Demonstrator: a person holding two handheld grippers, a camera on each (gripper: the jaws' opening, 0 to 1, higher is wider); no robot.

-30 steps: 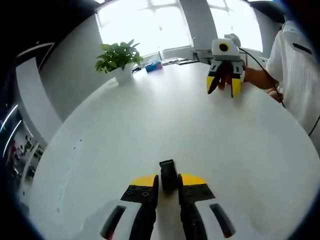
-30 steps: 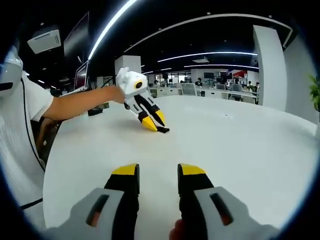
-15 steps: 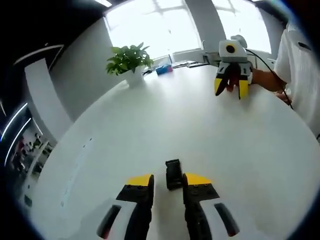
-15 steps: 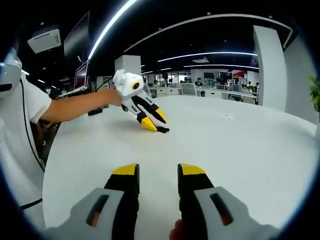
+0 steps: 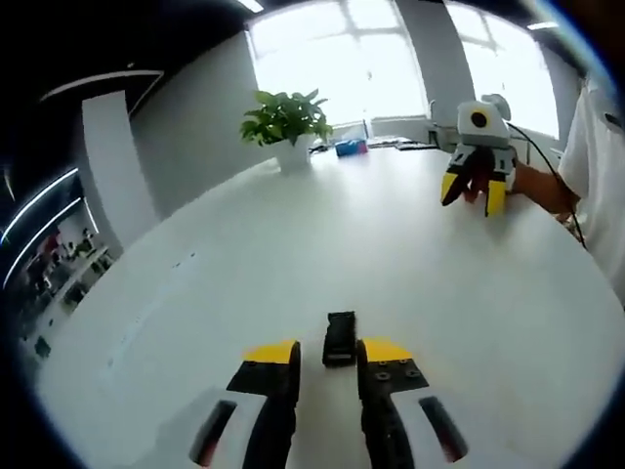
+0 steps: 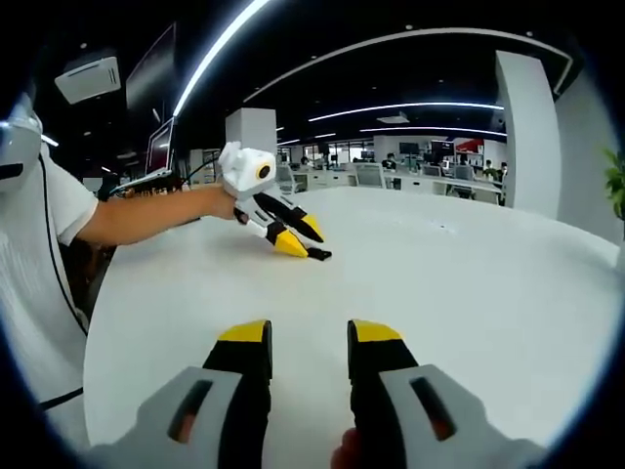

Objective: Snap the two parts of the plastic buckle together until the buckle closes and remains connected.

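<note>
Black buckle lies on the white counter just ahead of the left tongs — jaws apart, gripping nothing. Right tongs open too, empty — no readable writing.

black buckle on a plain white table. left gripper: black jaws, yellow tips, grey body; right gripper the same. green plant in a white pot. white sleeve.

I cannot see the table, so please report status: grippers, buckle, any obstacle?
Left gripper open, buckle just ahead on white table. Right gripper open, empty. Nothing between them.
</note>
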